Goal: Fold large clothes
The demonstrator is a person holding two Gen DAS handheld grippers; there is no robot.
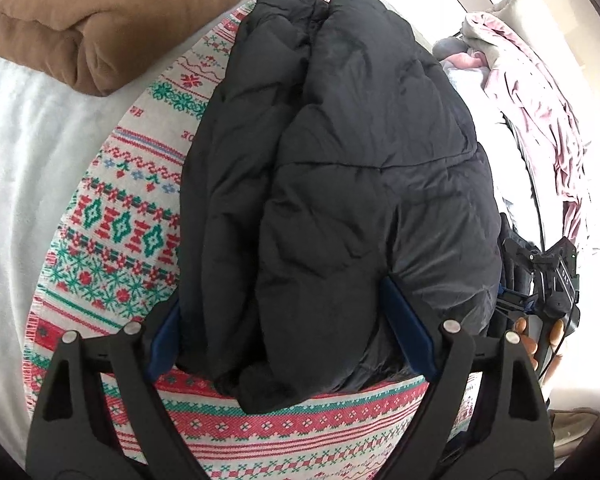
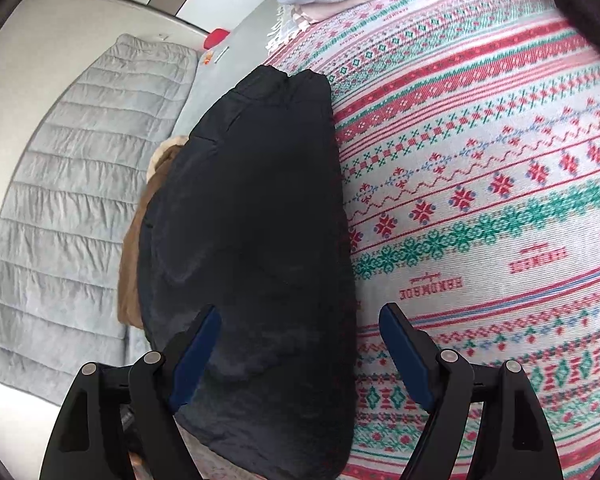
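From the left wrist view, a black puffer jacket [image 1: 332,168] is lying folded lengthwise on a patterned red, green and white blanket [image 1: 120,220], stretching from the centre up toward twelve o'clock. The left gripper [image 1: 292,344] is straddling the jacket's near end, its blue pads [image 1: 406,336] spread wide on either side; whether they are pressing the padding cannot be told. A folded brown blanket [image 1: 100,28] is sitting at ten o'clock, a pink heap [image 1: 540,120] at two o'clock, and the right gripper [image 1: 540,284] at four o'clock.

From the right wrist view, the jacket [image 2: 244,240] is filling the centre, with the right gripper [image 2: 300,356] standing open over its near edge. The jacket is looking light, soft and springy (likely slippery too), so a deep bite on its thick folded edges seems wisest.
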